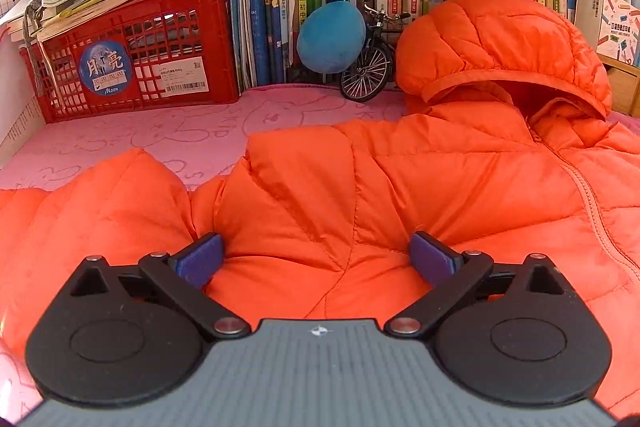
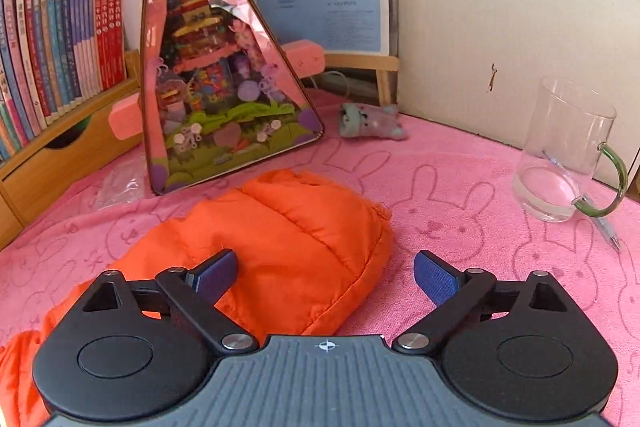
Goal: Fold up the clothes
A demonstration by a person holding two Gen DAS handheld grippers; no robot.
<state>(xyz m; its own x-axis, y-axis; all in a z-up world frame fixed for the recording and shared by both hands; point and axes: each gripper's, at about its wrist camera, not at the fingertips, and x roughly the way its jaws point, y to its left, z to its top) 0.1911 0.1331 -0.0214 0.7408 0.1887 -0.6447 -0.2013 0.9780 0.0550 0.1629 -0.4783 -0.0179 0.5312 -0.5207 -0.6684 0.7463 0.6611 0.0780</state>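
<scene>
— What do both wrist views show of the rig?
— The left gripper [image 1: 316,259] and right gripper [image 2: 325,275] look alike: black linkage arms, silver pivot screws, two round black discs.
— And the fingers?
— Blue textured pads [image 1: 200,261] on each.
— Any markings?
— A ribbed grey body carrying a small white crosshair mark [image 2: 326,346].

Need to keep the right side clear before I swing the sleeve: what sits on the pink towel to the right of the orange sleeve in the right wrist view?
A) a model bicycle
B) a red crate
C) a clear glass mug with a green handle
C: the glass mug stands on the pink towel, right of the orange sleeve.
</scene>
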